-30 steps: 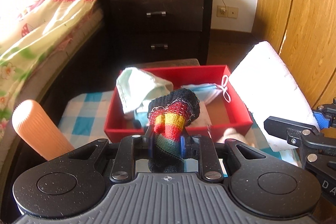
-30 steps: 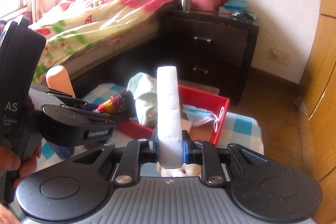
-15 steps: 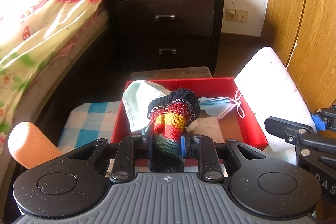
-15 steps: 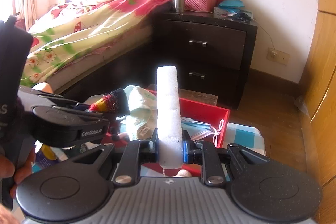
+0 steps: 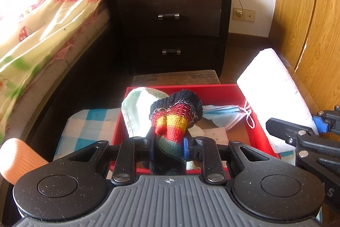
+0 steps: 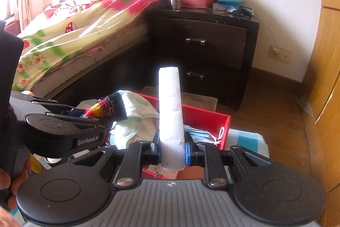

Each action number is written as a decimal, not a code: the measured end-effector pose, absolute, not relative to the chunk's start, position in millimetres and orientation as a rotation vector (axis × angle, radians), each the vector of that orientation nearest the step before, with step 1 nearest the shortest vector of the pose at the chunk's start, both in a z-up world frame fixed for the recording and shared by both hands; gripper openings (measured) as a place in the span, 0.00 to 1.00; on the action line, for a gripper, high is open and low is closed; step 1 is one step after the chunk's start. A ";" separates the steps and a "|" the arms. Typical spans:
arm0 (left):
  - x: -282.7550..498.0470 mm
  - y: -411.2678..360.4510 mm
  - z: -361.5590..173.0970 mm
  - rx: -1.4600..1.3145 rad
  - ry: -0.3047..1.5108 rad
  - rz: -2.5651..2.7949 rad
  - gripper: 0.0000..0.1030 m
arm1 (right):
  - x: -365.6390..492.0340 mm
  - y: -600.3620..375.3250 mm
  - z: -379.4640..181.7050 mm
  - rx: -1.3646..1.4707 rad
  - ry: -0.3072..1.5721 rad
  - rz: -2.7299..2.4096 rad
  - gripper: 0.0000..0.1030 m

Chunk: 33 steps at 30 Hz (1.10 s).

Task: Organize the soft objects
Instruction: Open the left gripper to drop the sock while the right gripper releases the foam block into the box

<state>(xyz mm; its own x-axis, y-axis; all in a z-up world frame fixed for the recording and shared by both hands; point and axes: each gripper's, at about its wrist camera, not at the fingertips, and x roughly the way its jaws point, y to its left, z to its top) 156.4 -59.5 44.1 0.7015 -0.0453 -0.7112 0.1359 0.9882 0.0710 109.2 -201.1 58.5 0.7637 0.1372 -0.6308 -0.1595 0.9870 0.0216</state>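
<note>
Beyond both grippers stands a dark nightstand (image 5: 172,14) beside a bed (image 6: 70,35). Our left gripper (image 5: 167,145) pinches a striped sock (image 5: 172,120) above the red box (image 5: 182,89). To its right, our right gripper (image 6: 171,147) clamps a white foam block (image 6: 170,112) upright over the same box.

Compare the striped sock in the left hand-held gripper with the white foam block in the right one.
The striped sock is knitted in red, yellow, green and black bands; the white foam block is plain white. The sock is bunched and floppy, its cuff folding over; the block is a straight-edged slab. Both are clamped, the sock in the left hand-held gripper, the block in the right hand-held gripper, near the red box.
</note>
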 end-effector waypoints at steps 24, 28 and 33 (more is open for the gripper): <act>214.8 -60.6 21.2 -0.004 0.795 -0.174 0.28 | 178.9 -213.9 2.5 0.025 0.783 0.147 0.00; 219.5 -71.8 16.6 -0.015 0.796 -0.202 0.40 | 186.0 -218.5 -8.7 0.016 0.818 0.128 0.04; 218.5 -74.6 18.4 -0.005 0.784 -0.194 0.58 | 187.0 -233.2 -10.4 0.037 0.821 0.086 0.42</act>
